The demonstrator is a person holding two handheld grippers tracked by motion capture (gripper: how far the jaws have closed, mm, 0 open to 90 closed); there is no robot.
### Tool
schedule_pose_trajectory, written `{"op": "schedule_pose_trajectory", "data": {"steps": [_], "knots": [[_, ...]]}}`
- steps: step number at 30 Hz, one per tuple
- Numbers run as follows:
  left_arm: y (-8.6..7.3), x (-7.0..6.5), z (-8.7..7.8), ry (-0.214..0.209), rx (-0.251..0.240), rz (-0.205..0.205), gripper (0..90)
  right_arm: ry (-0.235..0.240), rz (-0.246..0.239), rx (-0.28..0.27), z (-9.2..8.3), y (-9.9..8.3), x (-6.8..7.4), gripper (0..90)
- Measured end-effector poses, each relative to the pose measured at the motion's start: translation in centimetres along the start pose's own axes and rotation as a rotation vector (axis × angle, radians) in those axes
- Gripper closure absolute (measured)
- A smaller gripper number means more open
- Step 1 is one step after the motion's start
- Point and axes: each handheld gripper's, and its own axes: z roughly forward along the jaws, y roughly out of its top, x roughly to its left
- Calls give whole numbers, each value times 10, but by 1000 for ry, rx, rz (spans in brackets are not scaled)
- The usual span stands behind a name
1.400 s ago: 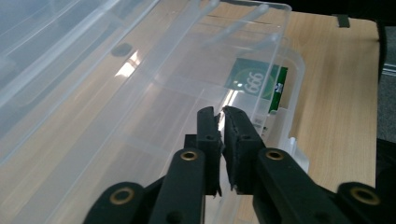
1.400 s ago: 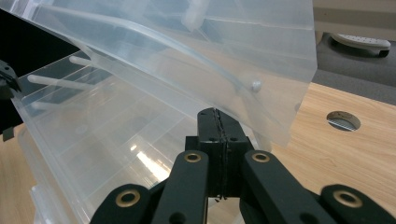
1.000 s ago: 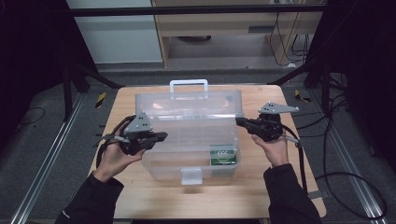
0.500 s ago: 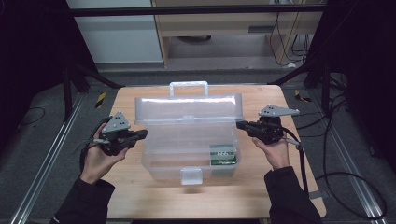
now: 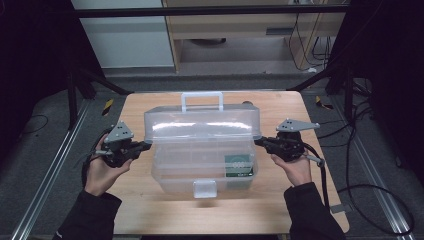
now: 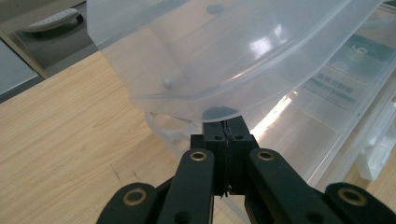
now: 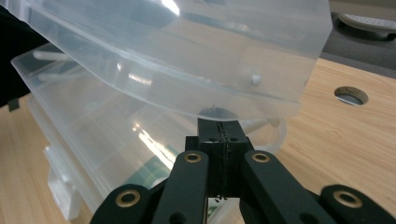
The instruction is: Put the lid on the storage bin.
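A clear plastic toolbox (image 5: 200, 165) lies mid-table with its lid (image 5: 202, 125) lifted off the base and tilted back; a white handle (image 5: 202, 100) tops the lid. A green label (image 5: 237, 165) shows inside the base, and a front latch (image 5: 205, 189) hangs at the near edge. My left gripper (image 5: 146, 145) is shut, its tips pressed under the lid's left end (image 6: 187, 70). My right gripper (image 5: 258, 141) is also shut, its tips under the lid's right end (image 7: 196, 60). In each gripper view the jaws meet with nothing between them, left gripper (image 6: 226, 130), right gripper (image 7: 218, 128).
The wooden table (image 5: 280, 210) has a round cable hole (image 7: 351, 95) behind the box. Bare wood runs along the near edge and both sides. Metal frame legs and cables (image 5: 370, 190) lie on the floor to the right.
The lid has risen from nearly closed to well above the base. My left gripper swung outward to the left, then came back in under the lid's end; the right stayed close.
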Motion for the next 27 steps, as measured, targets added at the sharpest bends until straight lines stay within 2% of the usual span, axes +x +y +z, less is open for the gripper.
{"op": "schedule_pose_trajectory", "data": {"steps": [9,12,13,16,18,20,24,25,26,27], "knots": [[-14,-2,3,-18,38,-4,897,-27,-3,45,-9,-12,2,900],[-20,-2,7,-28,77,10,895,-27,-8,64,-9,-20,4,900],[-20,-2,7,-28,77,10,894,-27,-8,64,-9,-20,4,900],[-24,-1,8,-23,96,12,893,-33,-16,79,-9,-25,7,900],[-28,0,11,0,119,26,890,-32,-20,91,-10,-30,9,900],[-36,10,15,6,144,6,881,-46,-34,123,-13,-39,9,900],[-46,21,22,20,173,-25,872,-61,-16,131,-18,-48,4,899],[-48,23,24,23,177,-35,867,-76,-3,127,-21,-51,0,898],[-53,27,27,37,185,-50,845,-116,8,115,-23,-56,-6,892],[-53,27,27,37,185,-50,833,-116,8,115,-23,-56,-6,892]]}}
